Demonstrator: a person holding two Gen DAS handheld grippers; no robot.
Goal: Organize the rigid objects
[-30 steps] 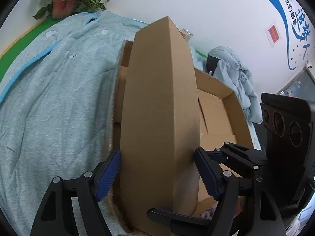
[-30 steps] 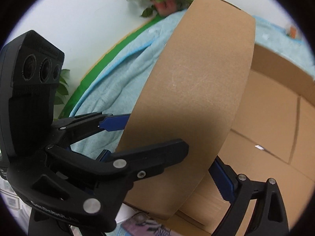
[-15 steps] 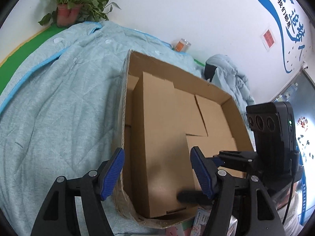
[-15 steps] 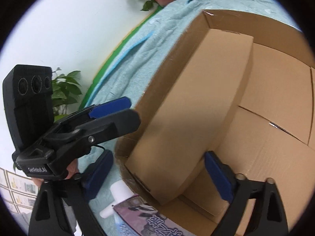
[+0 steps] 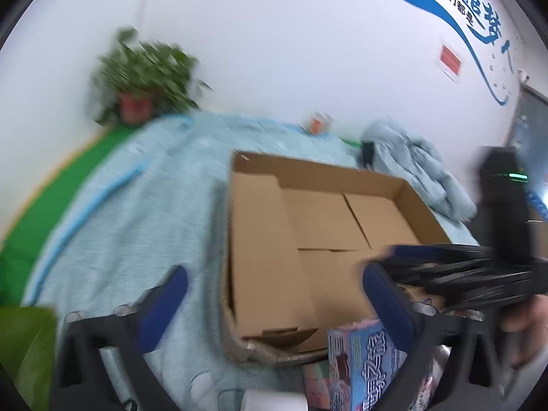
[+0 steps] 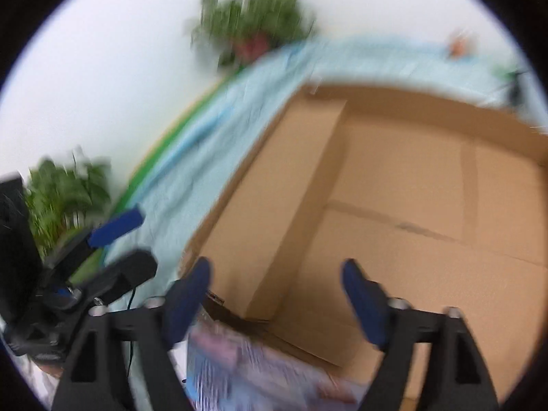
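We have the long cardboard box point(image 5: 263, 250) lying flat along the left wall of the open carton point(image 5: 342, 171). Left gripper point(image 5: 274, 294) and right gripper point(image 6: 274, 291) both gape wide, empty. Next, we judge, comes the blue printed box point(image 5: 363, 366) just outside the carton's near edge.

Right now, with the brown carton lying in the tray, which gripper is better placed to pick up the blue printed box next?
Probably the left gripper: it is open, and the blue printed box stands close beside its right finger. The right gripper, also open, points into the cardboard tray, with the box low at its frame edge.
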